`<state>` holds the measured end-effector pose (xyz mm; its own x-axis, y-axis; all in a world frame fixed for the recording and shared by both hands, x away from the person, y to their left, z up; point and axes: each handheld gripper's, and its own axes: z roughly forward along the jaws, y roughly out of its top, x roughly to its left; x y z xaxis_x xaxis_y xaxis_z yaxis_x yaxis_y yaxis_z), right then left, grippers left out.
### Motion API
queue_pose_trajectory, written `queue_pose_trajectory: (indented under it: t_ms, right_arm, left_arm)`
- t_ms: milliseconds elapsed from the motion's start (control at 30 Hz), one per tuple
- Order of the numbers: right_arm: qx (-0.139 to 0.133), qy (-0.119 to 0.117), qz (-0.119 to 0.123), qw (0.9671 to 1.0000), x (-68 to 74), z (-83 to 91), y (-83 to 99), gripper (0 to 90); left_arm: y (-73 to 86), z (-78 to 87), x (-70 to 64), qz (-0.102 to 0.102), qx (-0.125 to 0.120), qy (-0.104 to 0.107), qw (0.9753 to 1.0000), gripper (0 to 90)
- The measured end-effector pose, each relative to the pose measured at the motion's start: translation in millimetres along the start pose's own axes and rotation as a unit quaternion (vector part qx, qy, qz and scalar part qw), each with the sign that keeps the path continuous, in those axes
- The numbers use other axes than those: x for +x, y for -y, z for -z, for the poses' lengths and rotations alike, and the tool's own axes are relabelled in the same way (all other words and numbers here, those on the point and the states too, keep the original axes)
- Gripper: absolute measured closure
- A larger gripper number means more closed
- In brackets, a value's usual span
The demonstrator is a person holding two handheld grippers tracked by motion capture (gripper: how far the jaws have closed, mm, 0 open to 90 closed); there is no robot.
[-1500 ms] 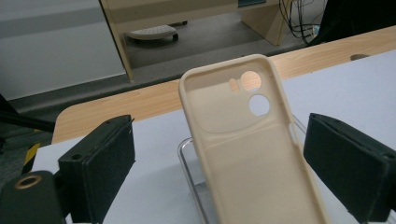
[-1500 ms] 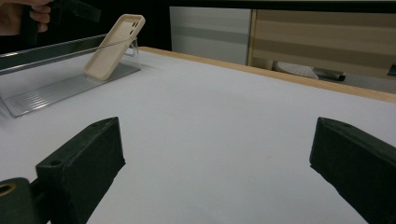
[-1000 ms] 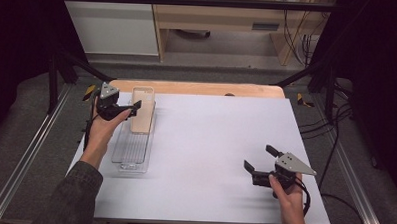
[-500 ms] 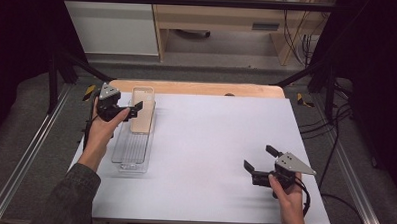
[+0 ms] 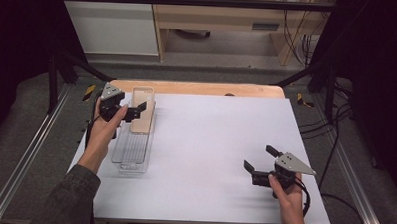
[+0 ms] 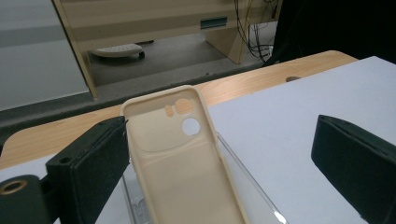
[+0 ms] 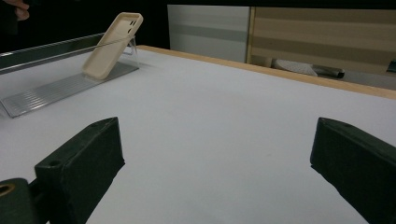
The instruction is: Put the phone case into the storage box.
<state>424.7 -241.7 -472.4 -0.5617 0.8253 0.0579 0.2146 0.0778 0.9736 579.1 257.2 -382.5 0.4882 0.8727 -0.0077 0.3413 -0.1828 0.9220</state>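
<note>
Black fingers (image 6: 88,168) — grey plates — dark-green sleeve (image 5: 68,197).

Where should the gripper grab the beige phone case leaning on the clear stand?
Probably the phone case by its long side edges, near the raised top end. It leans on the clear stand, so its edges stand free. The open left gripper already flanks it.

Even overhead light brightens the white-topped bench (image 5: 210,142); surroundings fall dark, shadows stay soft, and near black jaws blur in both gripper views
</note>
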Motion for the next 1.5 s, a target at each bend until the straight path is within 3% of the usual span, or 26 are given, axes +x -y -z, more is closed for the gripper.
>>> queue_pose_trajectory:
  t_ms: [533,833,967,1067,1233,1500]
  right_arm:
    - [-0.003,0.0,-0.001,1.0,-0.5,1.1,-0.7,2.6]
    - [-0.011,-0.004,-0.005,0.9999,-0.7,1.1,-1.7,2.6]
    - [-0.011,-0.01,-0.004,0.9999,1.9,-1.3,-1.4,2.6]
    - [-0.01,-0.013,-0.002,0.9999,3.3,-2.5,-1.8,2.6]
    - [-0.009,-0.012,-0.004,0.9999,2.8,-2.7,-1.7,2.6]
    - [-0.009,-0.011,-0.004,0.9999,2.5,-2.2,-1.6,2.6]
  left_arm:
    - [-7.7,9.0,-20.4,-0.012,-0.019,0.029,0.9993,3.5]
    - [-9.2,18.1,-31.8,0.008,-0.032,0.039,0.9987,3.5]
    - [-11.7,26.5,-37.8,0.02,-0.051,0.047,0.9974,3.5]
    - [-13.4,34.2,-41.0,0.016,-0.063,0.048,0.9967,3.5]
    - [-13.6,45.6,-44.1,0.033,-0.083,0.055,0.9945,3.4]
    - [-8.9,62.6,-48.5,0.02,-0.089,0.06,0.994,3.1]
